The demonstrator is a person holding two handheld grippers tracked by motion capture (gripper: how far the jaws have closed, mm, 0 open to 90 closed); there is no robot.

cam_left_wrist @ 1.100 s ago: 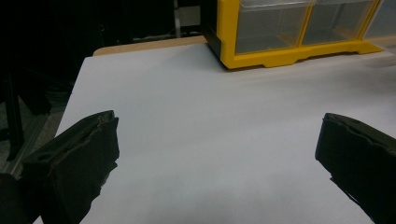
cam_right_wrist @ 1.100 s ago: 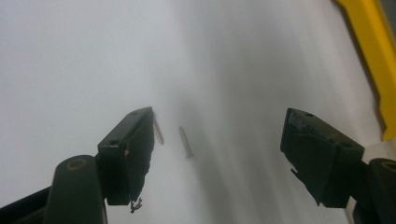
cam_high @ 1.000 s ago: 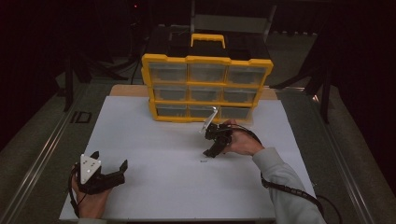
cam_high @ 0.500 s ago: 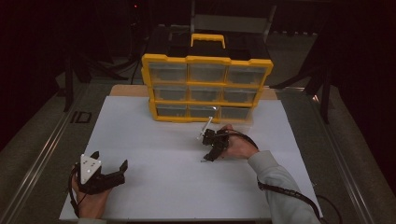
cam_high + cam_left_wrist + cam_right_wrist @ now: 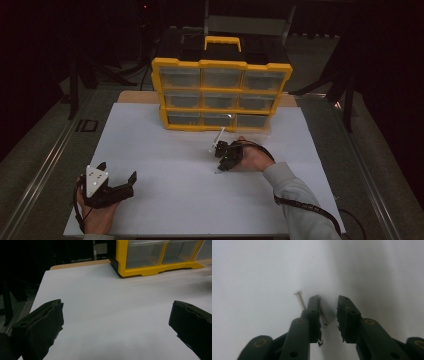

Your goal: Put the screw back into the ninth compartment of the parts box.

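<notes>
Right gripper (image 5: 328, 302) jaws narrowed around one screw (image 5: 324, 315), another screw (image 5: 300, 300) outside; left gripper (image 5: 116, 325) spread

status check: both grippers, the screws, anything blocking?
Left gripper open, idle on white sheet. Right gripper jaws just closing; one screw between them, unpinched, second screw outside. Nothing blocking.

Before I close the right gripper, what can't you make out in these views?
- Screw between the right gripper jaws: touching the left jaw or not, unclear.
- Second screw: lower end hidden behind that jaw.
- High view: screws too small.
- Organizer drawers: contents blurred, dim.
</notes>
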